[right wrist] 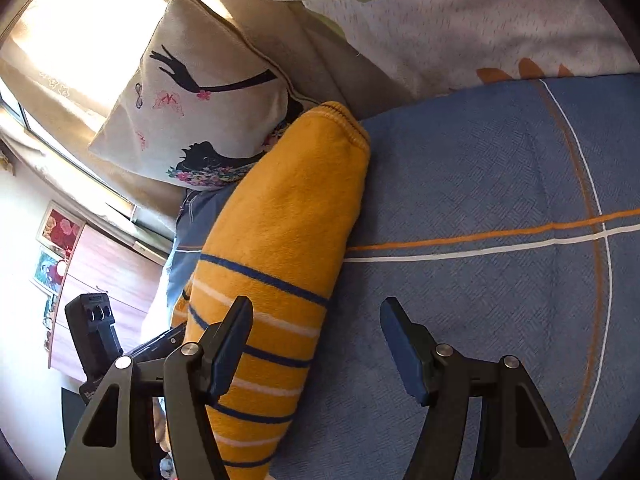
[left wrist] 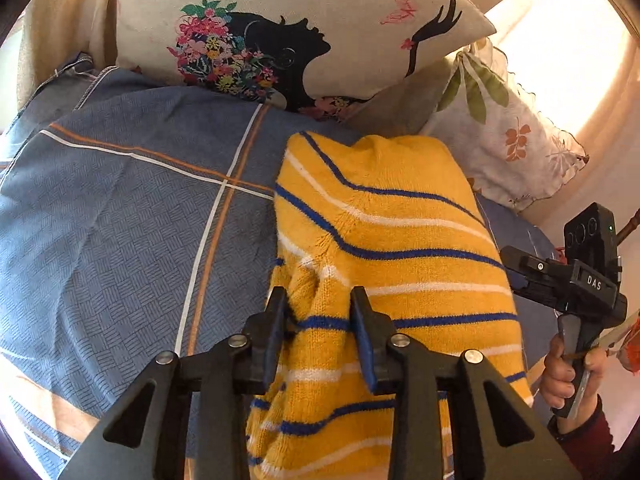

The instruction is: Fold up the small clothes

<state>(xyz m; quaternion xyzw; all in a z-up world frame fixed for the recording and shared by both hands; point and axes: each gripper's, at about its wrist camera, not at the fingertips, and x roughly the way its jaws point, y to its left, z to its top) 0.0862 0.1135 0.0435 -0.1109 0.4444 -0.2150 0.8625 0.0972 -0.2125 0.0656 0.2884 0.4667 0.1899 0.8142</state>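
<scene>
In the left wrist view, the left gripper (left wrist: 318,312) has its jaws set narrow with a raised fold of the yellow striped sweater (left wrist: 384,240) between them; whether the pads press on it cannot be told. The sweater stretches ahead of the jaws across the blue checked bedspread (left wrist: 120,220), toward a printed cushion (left wrist: 280,28). The right gripper (left wrist: 520,264) sits off to the right, held by a hand (left wrist: 568,372). In the right wrist view, the right gripper (right wrist: 316,320) has wide jaws with nothing gripped; the sweater (right wrist: 280,220) lies against the left jaw, with bedspread (right wrist: 480,184) between and beyond them.
</scene>
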